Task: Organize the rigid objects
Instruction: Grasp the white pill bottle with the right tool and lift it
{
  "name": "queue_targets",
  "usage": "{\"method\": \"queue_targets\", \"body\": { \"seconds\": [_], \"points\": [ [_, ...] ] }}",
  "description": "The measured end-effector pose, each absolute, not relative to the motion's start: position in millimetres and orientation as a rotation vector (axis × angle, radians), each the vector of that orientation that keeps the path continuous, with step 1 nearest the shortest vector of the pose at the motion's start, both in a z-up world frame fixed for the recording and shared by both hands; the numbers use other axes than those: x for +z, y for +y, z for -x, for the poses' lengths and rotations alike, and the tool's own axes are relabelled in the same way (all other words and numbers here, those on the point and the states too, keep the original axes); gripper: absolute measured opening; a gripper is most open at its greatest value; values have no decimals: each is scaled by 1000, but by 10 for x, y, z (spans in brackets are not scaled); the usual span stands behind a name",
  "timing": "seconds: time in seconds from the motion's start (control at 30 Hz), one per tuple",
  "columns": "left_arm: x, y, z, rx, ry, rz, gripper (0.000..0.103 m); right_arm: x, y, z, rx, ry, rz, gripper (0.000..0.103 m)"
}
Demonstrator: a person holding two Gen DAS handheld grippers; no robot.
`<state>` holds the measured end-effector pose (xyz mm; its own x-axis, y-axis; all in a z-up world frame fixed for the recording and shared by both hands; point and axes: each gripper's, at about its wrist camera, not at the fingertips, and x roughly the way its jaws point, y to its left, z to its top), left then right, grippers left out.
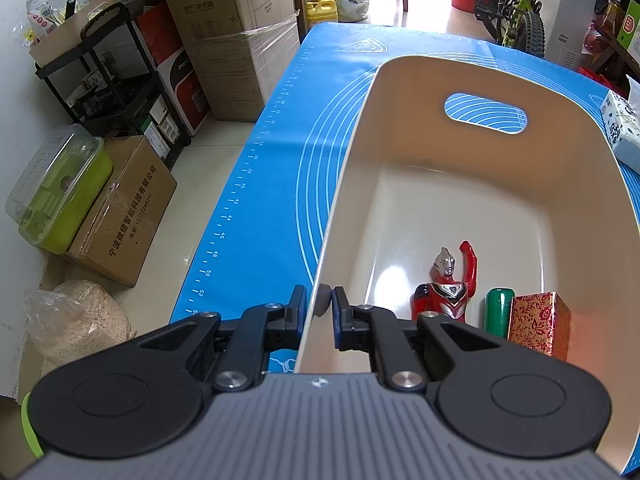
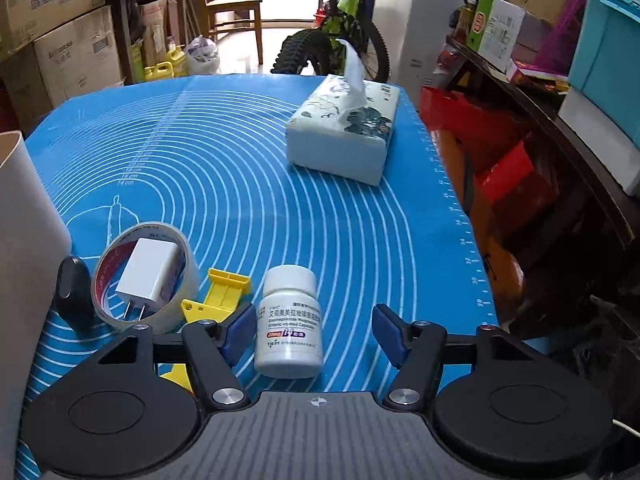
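My left gripper (image 1: 319, 303) is shut on the left wall of a cream bin (image 1: 460, 184), one finger outside and one inside. In the bin lie a red and silver toy figure (image 1: 450, 284), a green cylinder (image 1: 498, 310) and a red floral box (image 1: 538, 322). My right gripper (image 2: 316, 330) is open, its fingers on either side of a white pill bottle (image 2: 289, 322) that stands on the blue mat (image 2: 224, 176). A tape roll (image 2: 146, 276) with a white charger (image 2: 150, 270) inside it, a yellow clip (image 2: 218, 294) and a black object (image 2: 74, 288) lie to the left.
A tissue pack (image 2: 344, 128) lies at the far right of the mat; it also shows in the left wrist view (image 1: 622, 128). The bin's outer wall (image 2: 24, 220) stands at the left edge of the right view. Cardboard boxes (image 1: 236, 36), a shelf and a bicycle (image 2: 336, 40) surround the table.
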<state>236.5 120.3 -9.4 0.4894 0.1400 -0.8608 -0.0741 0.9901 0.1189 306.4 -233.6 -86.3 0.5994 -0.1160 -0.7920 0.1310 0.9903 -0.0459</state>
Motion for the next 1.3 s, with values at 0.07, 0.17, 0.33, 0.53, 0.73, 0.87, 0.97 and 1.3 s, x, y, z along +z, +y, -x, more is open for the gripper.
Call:
{"method": "queue_targets", "body": {
  "seconds": [0.07, 0.17, 0.33, 0.53, 0.73, 0.87, 0.97, 1.3],
  "points": [
    [-94, 1202, -2366, 131, 1052, -69, 15, -893, -2296, -3077, -131, 921, 2, 60],
    [-94, 1205, -2365, 131, 1052, -67, 15, -945, -2253, -3101, -104, 949, 19, 43],
    [-95, 1201, -2367, 131, 1052, -68, 15, -884, -2187, -3061, -88, 924, 37, 44],
    [-103, 1191, -2368, 132, 1052, -68, 15, -607, -2172, -2967, -115, 842, -19, 44],
    [-102, 1193, -2368, 131, 1052, -68, 15, -251, -2003, -2839, -75, 725, -72, 44],
    [-102, 1192, -2370, 131, 1052, -69, 15, -27, -1773, -2766, -13, 644, -64, 44],
    [-104, 1178, -2373, 131, 1052, -73, 15, 106, -1567, -2703, 52, 607, -62, 44],
    [-104, 1159, -2373, 131, 1050, -80, 15, 266, -825, -2619, 277, 599, -2, 44]
  ]
}}
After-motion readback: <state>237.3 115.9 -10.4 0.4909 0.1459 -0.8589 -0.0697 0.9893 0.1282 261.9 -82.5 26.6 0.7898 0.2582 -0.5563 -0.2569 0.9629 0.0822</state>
